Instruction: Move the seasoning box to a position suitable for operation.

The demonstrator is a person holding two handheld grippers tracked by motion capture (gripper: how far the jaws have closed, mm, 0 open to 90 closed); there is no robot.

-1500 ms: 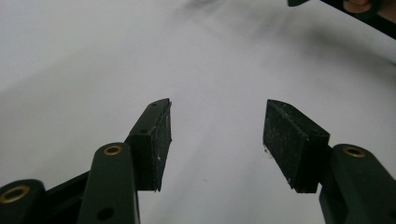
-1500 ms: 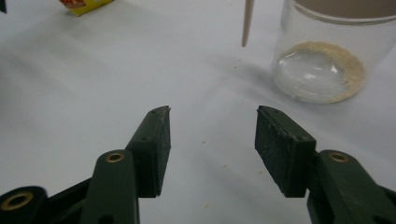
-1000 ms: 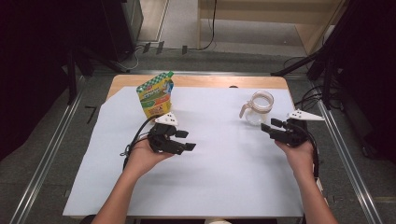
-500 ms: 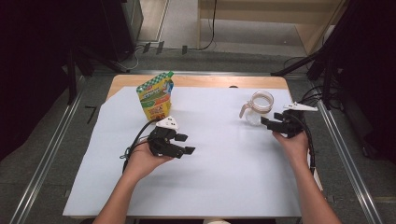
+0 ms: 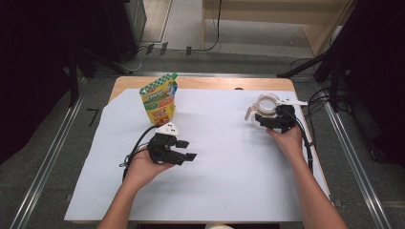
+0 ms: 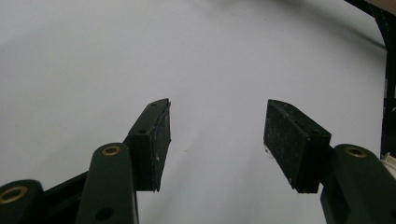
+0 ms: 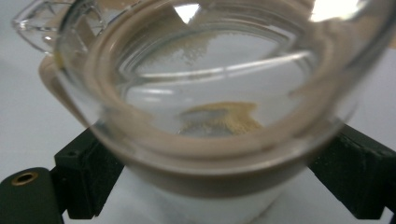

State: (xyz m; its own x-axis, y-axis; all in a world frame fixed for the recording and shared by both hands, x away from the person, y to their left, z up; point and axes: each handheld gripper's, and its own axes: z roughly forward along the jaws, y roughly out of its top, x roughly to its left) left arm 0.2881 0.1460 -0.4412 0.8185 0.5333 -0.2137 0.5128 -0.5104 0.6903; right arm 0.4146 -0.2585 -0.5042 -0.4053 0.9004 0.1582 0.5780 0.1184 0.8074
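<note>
A clear glass jug with a beige rim and handle stands at the right of the white sheet. In the right gripper view the jug is very close, with a little tan powder on its bottom. My right gripper has just been opening its jaws, which now stand on either side of the jug's base. I see no clear press on the glass. My left gripper rests open over the sheet at the middle left, with nothing between its pads.
A green, yellow and red stand-up pouch stands upright at the back left of the sheet, beyond the left gripper. The wooden table edge shows behind the sheet. Metal rails run along both sides of the table.
My right hand has moved forward and left to the jug, and its jaws now straddle the jug's base. The left hand and the pouch have stayed put.
</note>
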